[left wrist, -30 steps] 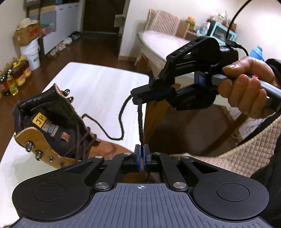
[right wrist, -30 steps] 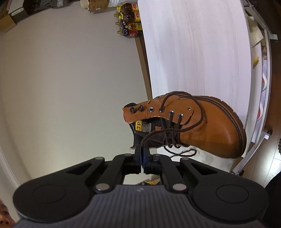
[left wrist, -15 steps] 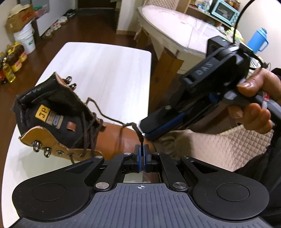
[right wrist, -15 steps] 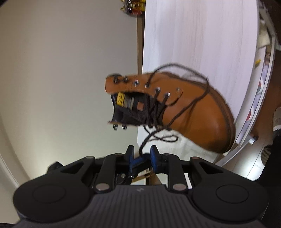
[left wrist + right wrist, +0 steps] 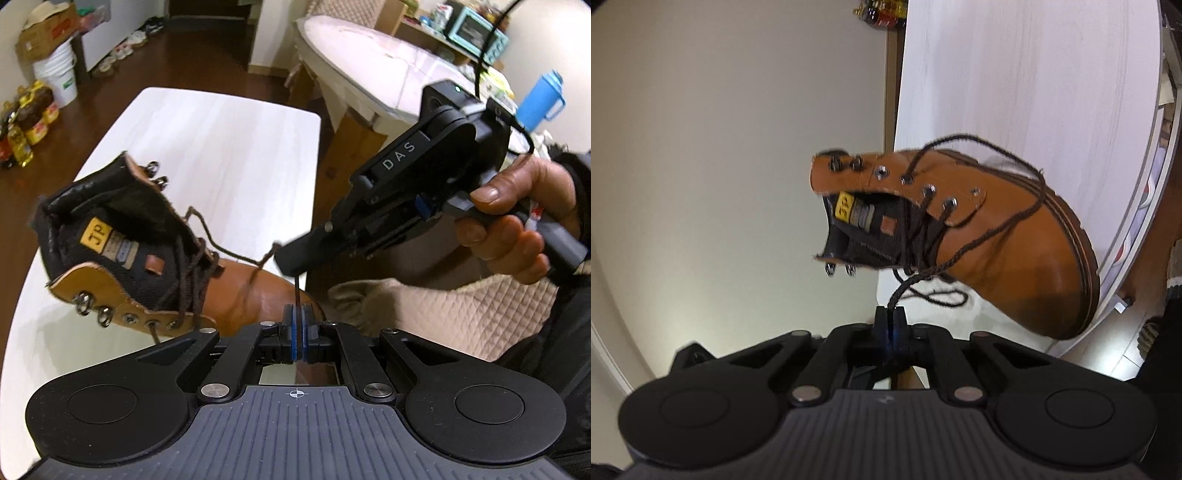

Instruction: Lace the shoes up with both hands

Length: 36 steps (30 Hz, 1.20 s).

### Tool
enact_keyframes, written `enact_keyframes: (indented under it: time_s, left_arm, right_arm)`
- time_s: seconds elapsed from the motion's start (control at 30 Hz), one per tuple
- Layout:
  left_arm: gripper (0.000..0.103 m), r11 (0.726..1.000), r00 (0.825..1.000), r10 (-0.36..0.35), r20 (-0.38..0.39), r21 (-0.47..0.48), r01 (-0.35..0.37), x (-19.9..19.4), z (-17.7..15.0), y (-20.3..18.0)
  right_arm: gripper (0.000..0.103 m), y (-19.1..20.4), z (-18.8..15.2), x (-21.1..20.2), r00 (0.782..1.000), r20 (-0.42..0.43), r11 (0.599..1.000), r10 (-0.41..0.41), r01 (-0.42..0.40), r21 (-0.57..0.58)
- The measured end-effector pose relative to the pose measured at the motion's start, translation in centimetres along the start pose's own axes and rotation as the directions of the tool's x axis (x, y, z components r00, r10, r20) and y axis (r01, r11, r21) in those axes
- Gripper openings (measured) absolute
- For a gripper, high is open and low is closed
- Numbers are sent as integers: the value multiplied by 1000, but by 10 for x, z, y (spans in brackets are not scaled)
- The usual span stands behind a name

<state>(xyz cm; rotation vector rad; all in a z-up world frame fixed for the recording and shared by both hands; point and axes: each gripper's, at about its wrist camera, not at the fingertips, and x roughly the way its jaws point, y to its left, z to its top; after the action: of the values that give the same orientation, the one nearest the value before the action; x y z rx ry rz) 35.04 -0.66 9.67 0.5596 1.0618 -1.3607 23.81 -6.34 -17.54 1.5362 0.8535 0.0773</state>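
On the white table (image 5: 229,155) lies a tan boot (image 5: 1008,258) on its side, toe near the table's edge, its lower eyelets laced and the upper eyelets and hooks bare. Both grippers pinch the same dark lace (image 5: 960,254). The left gripper (image 5: 295,317) has its jaws pressed together on the lace's stiff end, which stands up between the blue pads. The right gripper (image 5: 291,258) sits just above it, jaws likewise clamped on the cord, which runs from there back to the boot. In the right wrist view that gripper (image 5: 889,314) shows the braided lace entering its closed tips. My reading is that the free end is being passed between hands before the next eyelet is threaded. Several things could go wrong. With two grips so near each other, a pull by either hand may slide the thin cord out of the other's pads. A hard tug toward the person could drag the boot over the edge, since nothing pins it down. Slack lying loose beside the boot might also snag on the open hooks.
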Motion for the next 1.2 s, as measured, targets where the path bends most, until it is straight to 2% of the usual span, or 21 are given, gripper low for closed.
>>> enact_keyframes:
  time_s: [0.1,0.17,0.2,0.33,0.4,0.5,0.57,0.6,0.67,0.7,0.77,0.8,0.83,0.9,0.97,1.07,1.13,1.2]
  left_arm:
    - [6,999,999,33,30,-18,-32,-20,7,16]
    - [15,998,998,52,44,-24,-51,-33,14,32]
    - [17,998,997,64,47,-20,-63,-39,19,42]
    - [19,995,996,90,13,51,-90,-48,43,86]
    - [20,995,998,62,-15,82,-61,-44,56,107]
    - [21,991,997,-19,-79,130,29,-29,73,135]
    - [21,982,989,-69,-127,166,90,-17,81,148]
    - [21,975,984,-95,-151,183,122,-11,84,153]
    - [21,960,971,-133,-200,217,177,1,88,160]
    - [21,952,962,-151,-229,230,204,7,90,163]
    - [22,939,942,-169,-289,243,243,18,94,169]
    - [22,934,936,-177,-305,249,258,21,95,170]
    - [22,923,920,-199,-337,251,291,27,96,172]
    - [22,910,885,-253,-390,214,354,39,99,175]
    - [26,902,864,-271,-424,202,382,51,101,173]
    - [28,876,846,-273,-458,245,416,61,103,163]
    - [28,870,845,-266,-464,262,418,62,102,161]
    - [15,858,841,-291,-456,265,440,57,102,160]
  right_arm:
    - [3,-2,9,-5,997,70,1000,12,-14,22]
    - [3,-1,15,-5,995,99,1000,22,-24,18]
    - [3,0,16,-5,994,108,1000,24,-26,14]
    - [3,5,17,5,986,159,998,55,-56,-2]
    - [3,6,16,10,981,185,998,65,-66,-1]
    - [3,4,6,14,963,259,997,70,-77,15]
    - [3,2,-7,13,938,341,997,61,-76,30]
    - [3,1,-10,12,930,362,997,58,-75,33]
    - [3,2,-27,10,891,453,998,22,-46,41]
    - [3,3,-32,10,879,476,998,14,-40,45]
    - [3,5,-51,11,834,552,997,11,-53,61]
    - [3,6,-56,13,824,567,996,5,-53,69]
    - [3,6,-61,14,814,581,996,-1,-53,77]
    - [3,8,-69,17,799,601,994,-8,-56,88]
    - [3,9,-77,20,788,615,994,-10,-61,94]
    - [3,4,-79,18,779,627,992,-3,-78,101]
    - [3,-1,-77,18,775,632,990,-2,-87,110]
    - [3,-6,-72,25,780,626,988,4,-99,116]
